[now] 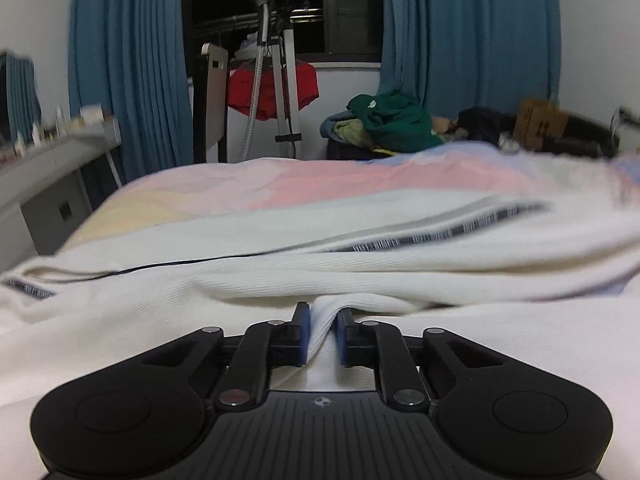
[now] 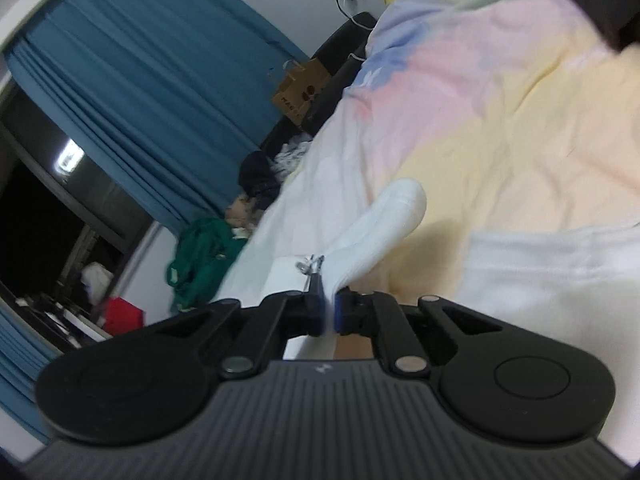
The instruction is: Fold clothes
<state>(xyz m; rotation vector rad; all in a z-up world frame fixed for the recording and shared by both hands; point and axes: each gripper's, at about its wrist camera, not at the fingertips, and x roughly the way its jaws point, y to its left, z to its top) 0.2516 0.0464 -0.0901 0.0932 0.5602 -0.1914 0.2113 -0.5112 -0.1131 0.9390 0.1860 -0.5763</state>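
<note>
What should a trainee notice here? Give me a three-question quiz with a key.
1. True or false: the left gripper stands open above the white garment.
2. What does the right gripper pinch? A) the blue curtain B) white fabric C) the cardboard box
3. Fill in: the garment lies on a pastel ____.

Key
1. False: its pads are closed on a fold of the garment.
2. B: a white fold rises from between its pads, beside a metal zipper pull.
3. Bedspread.
</note>
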